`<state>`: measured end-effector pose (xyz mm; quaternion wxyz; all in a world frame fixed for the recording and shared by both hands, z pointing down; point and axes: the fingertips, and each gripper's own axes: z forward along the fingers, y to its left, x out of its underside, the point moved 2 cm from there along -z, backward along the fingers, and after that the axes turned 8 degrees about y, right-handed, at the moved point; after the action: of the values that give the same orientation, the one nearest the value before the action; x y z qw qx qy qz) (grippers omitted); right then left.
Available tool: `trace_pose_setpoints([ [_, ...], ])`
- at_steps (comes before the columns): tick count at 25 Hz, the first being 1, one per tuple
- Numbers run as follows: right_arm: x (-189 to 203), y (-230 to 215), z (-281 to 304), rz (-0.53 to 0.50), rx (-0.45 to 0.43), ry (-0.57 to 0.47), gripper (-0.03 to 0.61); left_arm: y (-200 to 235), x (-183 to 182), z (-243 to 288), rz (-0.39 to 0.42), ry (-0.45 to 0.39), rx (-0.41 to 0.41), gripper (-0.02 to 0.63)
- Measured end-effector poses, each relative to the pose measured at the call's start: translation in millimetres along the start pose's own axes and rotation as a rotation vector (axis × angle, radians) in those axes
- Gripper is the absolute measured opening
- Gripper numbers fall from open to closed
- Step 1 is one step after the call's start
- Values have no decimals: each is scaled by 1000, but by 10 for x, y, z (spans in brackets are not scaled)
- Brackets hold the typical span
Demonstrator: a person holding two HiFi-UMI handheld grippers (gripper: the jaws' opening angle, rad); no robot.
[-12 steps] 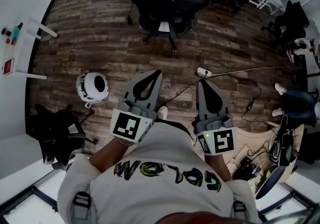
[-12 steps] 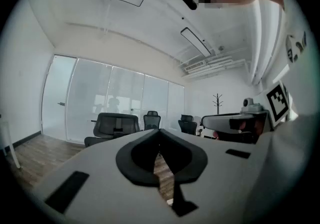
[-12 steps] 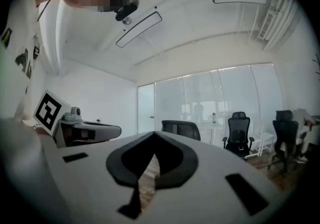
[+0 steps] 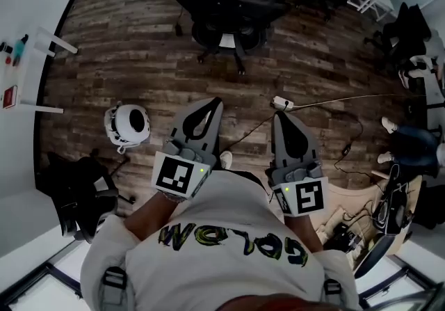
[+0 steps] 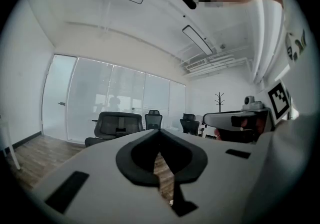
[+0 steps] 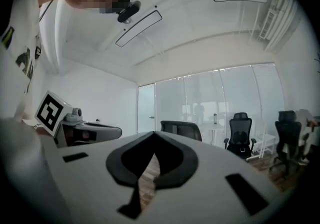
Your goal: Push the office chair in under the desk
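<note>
1. Both tongs are closed and empty in the head view. The left tongs (image 4: 220, 102) and right tongs (image 4: 278, 116) point forward side by side above the wooden floor (image 4: 125, 59). The black office chair (image 4: 229, 10) stands well ahead of them near the top edge, and neither touches it. A white round device (image 4: 128, 124) lies left of the left tongs.
2. Left gripper view: the left tongs (image 5: 159, 133) meet at the tip with nothing between them. The office chair (image 5: 116, 125) stands far off, left of the tip, before a glass wall (image 5: 110, 97).
3. Right gripper view: the right tongs (image 6: 151, 134) are likewise closed on nothing. The office chair (image 6: 182, 129) shows just right of the tip, well apart.
</note>
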<state>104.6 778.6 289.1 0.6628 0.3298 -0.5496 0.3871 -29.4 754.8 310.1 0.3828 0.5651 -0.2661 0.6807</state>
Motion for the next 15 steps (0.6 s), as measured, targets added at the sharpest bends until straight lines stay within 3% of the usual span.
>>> trace_pose_setpoints([
  [7,-34,-214,640,-11,-4,17,11,458,-48,491,-9,6,7,11],
  [15,-226,-435,1715,-22,-6,35,11,1312,-215,1149,-12,10,21,11],
])
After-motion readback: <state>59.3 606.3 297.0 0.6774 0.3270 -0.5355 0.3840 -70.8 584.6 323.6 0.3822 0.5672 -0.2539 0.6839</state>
